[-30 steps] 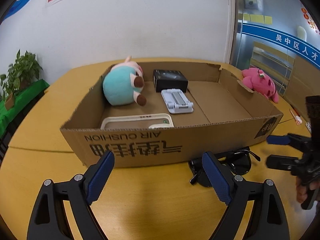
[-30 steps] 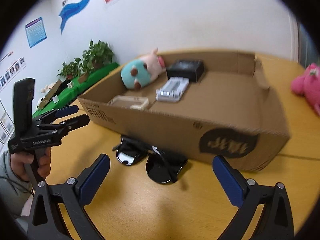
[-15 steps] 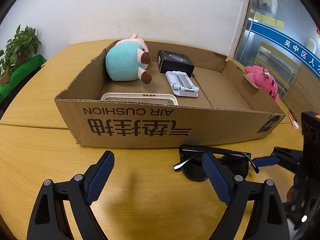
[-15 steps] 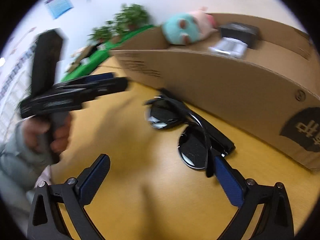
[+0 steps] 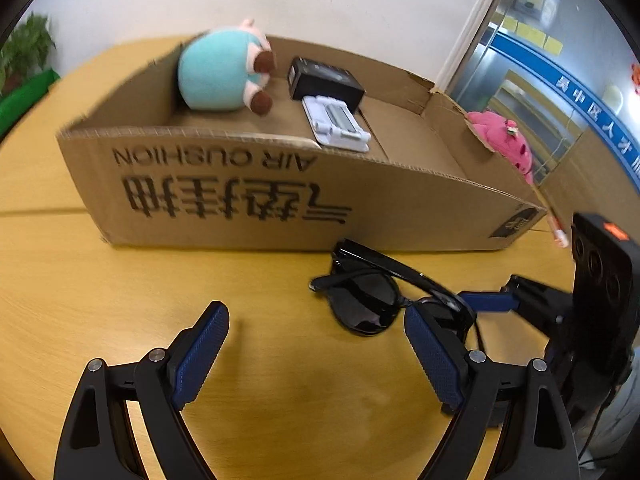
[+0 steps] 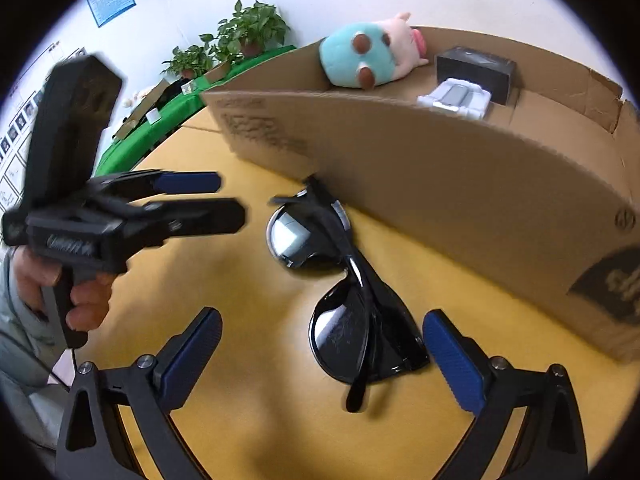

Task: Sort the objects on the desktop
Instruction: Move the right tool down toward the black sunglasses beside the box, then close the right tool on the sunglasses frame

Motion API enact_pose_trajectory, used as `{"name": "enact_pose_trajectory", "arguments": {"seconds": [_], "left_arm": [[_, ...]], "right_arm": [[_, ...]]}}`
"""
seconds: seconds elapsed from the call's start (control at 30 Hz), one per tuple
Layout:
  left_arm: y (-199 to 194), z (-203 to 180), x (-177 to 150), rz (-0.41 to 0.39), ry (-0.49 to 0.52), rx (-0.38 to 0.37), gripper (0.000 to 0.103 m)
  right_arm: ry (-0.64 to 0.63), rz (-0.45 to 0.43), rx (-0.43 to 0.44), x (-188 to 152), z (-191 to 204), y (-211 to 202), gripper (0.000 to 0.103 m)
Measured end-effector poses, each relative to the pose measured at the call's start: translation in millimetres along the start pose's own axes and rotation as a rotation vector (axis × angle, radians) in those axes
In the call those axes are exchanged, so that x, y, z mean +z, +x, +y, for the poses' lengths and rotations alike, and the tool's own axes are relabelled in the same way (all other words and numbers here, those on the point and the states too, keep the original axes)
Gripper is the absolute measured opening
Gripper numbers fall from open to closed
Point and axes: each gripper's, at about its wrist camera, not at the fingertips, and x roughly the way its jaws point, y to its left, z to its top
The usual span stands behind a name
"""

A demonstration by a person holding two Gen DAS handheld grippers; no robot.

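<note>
Black sunglasses [image 5: 384, 292] [image 6: 344, 280] lie folded on the yellow table in front of a cardboard box [image 5: 224, 200] [image 6: 460, 184]. My right gripper [image 6: 320, 344] is open and its near lens sits between the two pads, close above the table. My left gripper [image 5: 316, 344] is open and empty, with the sunglasses just past its right finger. The box holds a teal plush [image 5: 220, 72], a black case [image 5: 324, 80] and a white stand [image 5: 334, 122].
A pink plush [image 5: 504, 140] lies on the table beyond the box's right end, with a pen [image 5: 554, 224] near it. Potted plants [image 6: 240, 36] stand on a green surface behind the table. Each gripper shows in the other's view.
Both grippers have dropped lower and moved in towards the sunglasses. The right gripper now straddles the near lens. The box looms larger in both views.
</note>
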Motion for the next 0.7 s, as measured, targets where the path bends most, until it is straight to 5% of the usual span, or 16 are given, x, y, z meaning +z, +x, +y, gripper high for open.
{"name": "enact_pose_trajectory", "arguments": {"seconds": [0.2,0.43,0.57,0.6,0.67,0.7], "left_arm": [[16.1,2.1,-0.8,0.059,-0.086,-0.143,0.092],[26.9,1.3,5.2,0.08,-0.201,-0.297,0.09],[26.6,1.0,4.8,0.097,-0.19,-0.306,0.056],[26.6,2.1,3.8,0.101,-0.193,-0.309,0.054],[29.4,8.1,1.2,0.124,-0.234,-0.334,0.026],[32.1,10.9,-0.2,0.137,-0.252,-0.349,0.025]], "right_arm": [[-0.003,-0.017,-0.139,9.7,-0.7,-0.2,0.097],[-0.053,0.038,-0.182,7.7,15.7,12.2,0.036],[-0.036,0.039,-0.183,4.2,15.4,10.8,0.026],[-0.011,0.034,-0.169,3.2,12.5,9.0,0.025],[0.03,0.023,-0.149,0.7,7.3,5.3,0.021],[0.049,0.019,-0.137,0.1,5.6,4.3,0.021]]}}
